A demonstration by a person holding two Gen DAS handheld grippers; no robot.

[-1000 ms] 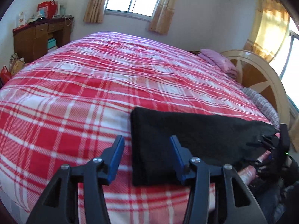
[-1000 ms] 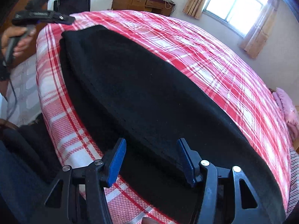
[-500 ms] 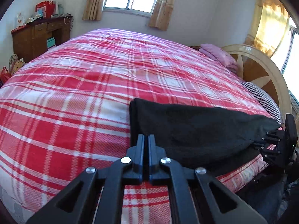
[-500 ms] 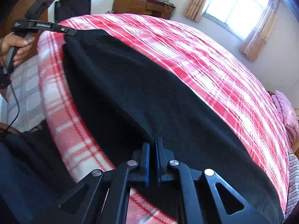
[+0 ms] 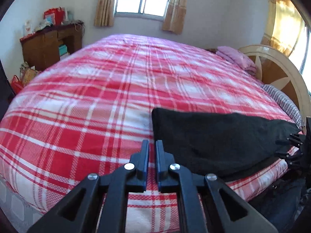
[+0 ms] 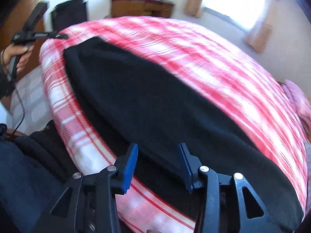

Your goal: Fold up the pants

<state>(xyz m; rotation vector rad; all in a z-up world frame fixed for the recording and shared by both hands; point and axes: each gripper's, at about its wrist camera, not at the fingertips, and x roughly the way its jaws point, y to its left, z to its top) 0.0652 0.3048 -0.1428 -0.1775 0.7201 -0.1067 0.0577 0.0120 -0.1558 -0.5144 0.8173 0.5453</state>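
Here, from the left wrist: left gripper [image 5: 152, 145] opening from a narrow slit, nothing pinched, poised beside black pants [image 5: 213, 139] lying on the red plaid bedspread [image 5: 97, 97]. From the right wrist: right gripper [image 6: 158, 151] spreading wider, pads off the cloth below.
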